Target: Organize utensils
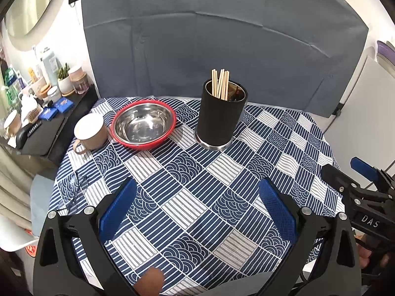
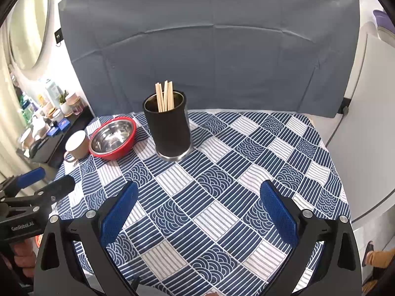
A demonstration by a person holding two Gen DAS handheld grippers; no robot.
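In the left wrist view, the left gripper point(image 1: 197, 212) is held over the desk point(image 1: 187, 197) with jaws spread wide, nothing between them. Chopsticks point(image 1: 220, 83) are stood in a black holder point(image 1: 220, 118) near the far edge, beside a red-rimmed bowl point(image 1: 144, 124) and a mug point(image 1: 90, 132).

In the right wrist view, the right gripper point(image 2: 197, 212) is likewise held with jaws spread and empty above the near edge.

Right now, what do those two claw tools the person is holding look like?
Both are matte black frames with silver bolts and two fingers faced with textured blue pads. The left gripper carries white "GenRobot.AI" lettering on its side, and the right gripper shows "DAS".
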